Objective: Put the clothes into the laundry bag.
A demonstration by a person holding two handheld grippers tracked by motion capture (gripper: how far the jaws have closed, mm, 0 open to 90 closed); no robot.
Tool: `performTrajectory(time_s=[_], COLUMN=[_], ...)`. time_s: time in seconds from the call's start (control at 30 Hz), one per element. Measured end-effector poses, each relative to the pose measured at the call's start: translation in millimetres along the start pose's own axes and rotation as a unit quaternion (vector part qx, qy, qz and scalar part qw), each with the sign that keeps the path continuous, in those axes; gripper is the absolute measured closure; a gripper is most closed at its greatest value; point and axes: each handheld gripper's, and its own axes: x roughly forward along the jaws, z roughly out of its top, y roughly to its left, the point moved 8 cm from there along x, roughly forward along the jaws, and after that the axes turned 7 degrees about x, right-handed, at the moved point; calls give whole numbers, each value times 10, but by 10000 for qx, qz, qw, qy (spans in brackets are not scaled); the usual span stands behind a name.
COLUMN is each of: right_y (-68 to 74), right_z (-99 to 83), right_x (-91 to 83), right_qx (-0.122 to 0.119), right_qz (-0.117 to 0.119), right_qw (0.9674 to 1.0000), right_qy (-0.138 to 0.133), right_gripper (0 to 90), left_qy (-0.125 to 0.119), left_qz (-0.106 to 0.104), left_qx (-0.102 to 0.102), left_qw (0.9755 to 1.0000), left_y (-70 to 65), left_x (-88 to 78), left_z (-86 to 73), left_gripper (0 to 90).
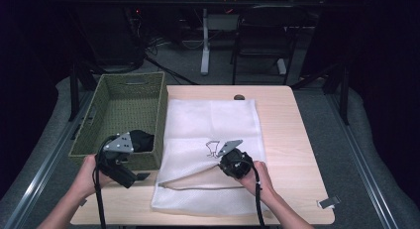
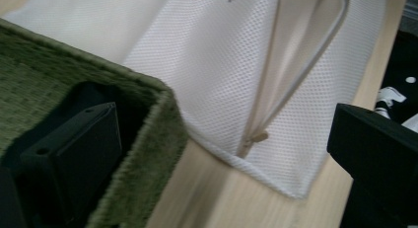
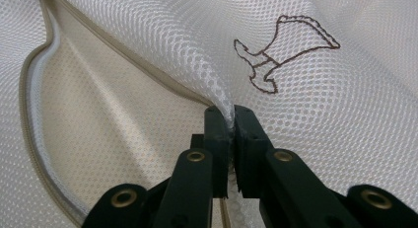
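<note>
White mesh laundry bag (image 1: 213, 140) flat on wooden table (image 1: 292, 140), just right of green woven basket (image 1: 124, 110); long axis running from near edge toward far edge, zipper (image 1: 195, 179) across it near the front, mouth gaping toward left. Right gripper (image 1: 233, 157) pinching upper mesh layer at zipper edge, jaws pressed nearly together on fabric, lifting it. Left gripper (image 1: 130, 148) at basket's near right corner, jaws spread wide, one inside basket beside dark cloth (image 1: 143, 140), holding nothing.
</note>
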Motion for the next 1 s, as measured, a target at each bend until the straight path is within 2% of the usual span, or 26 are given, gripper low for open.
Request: performTrajectory(time_s=[0.07,0.13,0.27,0.33,0.37,0.4,0.53,0.67,0.83,1.0], right_y=[-1,0,-2,-8,-8,-8,-9,-9,-10,-9], right_z=[-4,-13,-17,-23,-25,-26,-24,-27,-34,-35], right_x=[-5,-5,-10,-5,-3,-2,-6,0,10,13], right_qx=[18,36,35,41,50,33,42,15,12,9], right_qz=[-1,-6,-44,-72,-78,-74,-76,-71,-104,-107], right_qw=[10000,10000,10000,9999,9999,9999,9999,9999,9999,9999], right_qy=[0,12,36,65,68,73,64,73,96,94], right_gripper=[860,860,861,862,862,862,862,862,863,863], left_qy=[29,119,342,476,490,594,782,1023,1362,1577], left_qz=[-14,82,-13,7,-67,-33,-97,-150,-115,-243], left_qx=[10,30,155,204,205,243,269,308,357,339], left_qw=[10000,9999,9993,9987,9986,9979,9965,9942,9900,9866], left_y=[85,195,365,447,473,521,625,746,888,979], left_x=[-32,-56,-65,-57,-50,-42,-11,17,45,106], left_z=[12,18,18,13,16,9,-2,-27,-65,-137], left_gripper=[1,1,0,1,1,1,1,1,3,5])
